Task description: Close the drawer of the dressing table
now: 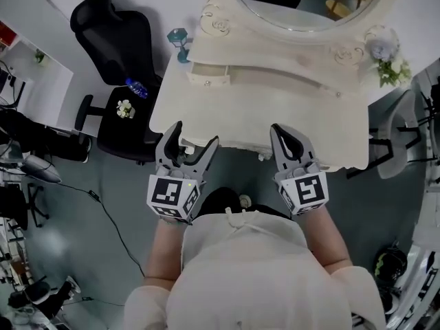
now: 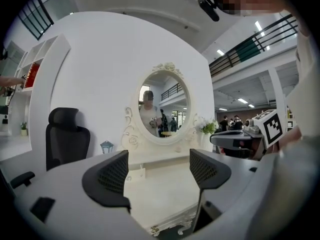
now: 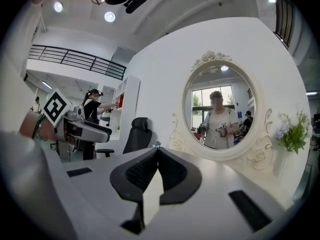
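The cream dressing table (image 1: 261,108) with its oval mirror (image 1: 302,5) stands in front of me. Under the mirror shelf a small drawer (image 1: 210,74) at the left seems to stick out a little; it also shows as the drawer (image 2: 136,173) in the left gripper view. My left gripper (image 1: 195,135) hovers at the table's front edge, open and empty, and the tabletop shows between the left gripper (image 2: 157,171) jaws. My right gripper (image 1: 278,130) is shut on nothing, also over the front edge. In the right gripper view the right gripper (image 3: 157,156) pads meet, pointing at the mirror (image 3: 222,111).
A black office chair (image 1: 113,33) stands left of the table, with a water bottle (image 1: 136,86) and small flowers (image 1: 124,108) on its seat. A teal lantern (image 1: 177,40) sits at the table's back left, a flower vase (image 1: 386,57) at the back right. Another chair (image 1: 405,136) stands right.
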`<state>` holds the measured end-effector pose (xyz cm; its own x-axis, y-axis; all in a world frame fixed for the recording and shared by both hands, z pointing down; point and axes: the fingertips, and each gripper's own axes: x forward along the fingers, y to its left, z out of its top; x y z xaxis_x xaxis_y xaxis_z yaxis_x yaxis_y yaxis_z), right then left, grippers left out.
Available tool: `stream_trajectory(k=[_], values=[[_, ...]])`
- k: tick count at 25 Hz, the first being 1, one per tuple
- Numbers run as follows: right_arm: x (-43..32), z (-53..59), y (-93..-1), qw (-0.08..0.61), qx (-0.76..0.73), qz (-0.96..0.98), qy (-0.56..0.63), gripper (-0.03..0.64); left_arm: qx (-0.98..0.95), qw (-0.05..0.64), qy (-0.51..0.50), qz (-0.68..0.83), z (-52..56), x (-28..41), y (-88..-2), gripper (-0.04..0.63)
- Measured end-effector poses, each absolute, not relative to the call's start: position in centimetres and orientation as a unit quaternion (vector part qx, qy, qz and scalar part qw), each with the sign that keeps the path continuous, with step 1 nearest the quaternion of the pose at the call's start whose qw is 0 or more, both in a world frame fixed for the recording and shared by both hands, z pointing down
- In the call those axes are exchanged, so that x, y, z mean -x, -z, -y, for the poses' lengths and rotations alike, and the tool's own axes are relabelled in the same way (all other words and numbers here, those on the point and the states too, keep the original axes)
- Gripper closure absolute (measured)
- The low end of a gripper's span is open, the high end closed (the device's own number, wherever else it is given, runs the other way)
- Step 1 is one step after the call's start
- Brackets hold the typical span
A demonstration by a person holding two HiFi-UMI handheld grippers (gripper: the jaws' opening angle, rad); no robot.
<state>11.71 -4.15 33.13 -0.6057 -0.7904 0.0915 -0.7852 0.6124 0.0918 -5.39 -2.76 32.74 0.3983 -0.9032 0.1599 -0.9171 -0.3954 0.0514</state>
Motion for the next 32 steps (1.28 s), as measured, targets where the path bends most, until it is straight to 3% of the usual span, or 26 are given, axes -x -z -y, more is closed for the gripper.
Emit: stream_trajectory(k=[14,32], values=[[-9.3,15.5,-39.1,0.095,-0.449,0.888,-0.015,0.611,-0.827,0.116,-0.098,0.542,14.7,7.4,-41.1,0.213],[-6.8,25.4,-46.2,0.123,-0.463,0.874,-0.077,0.611,-0.803,0.232,-0.149,0.529,24.8,9.2,-55.3,0.213]])
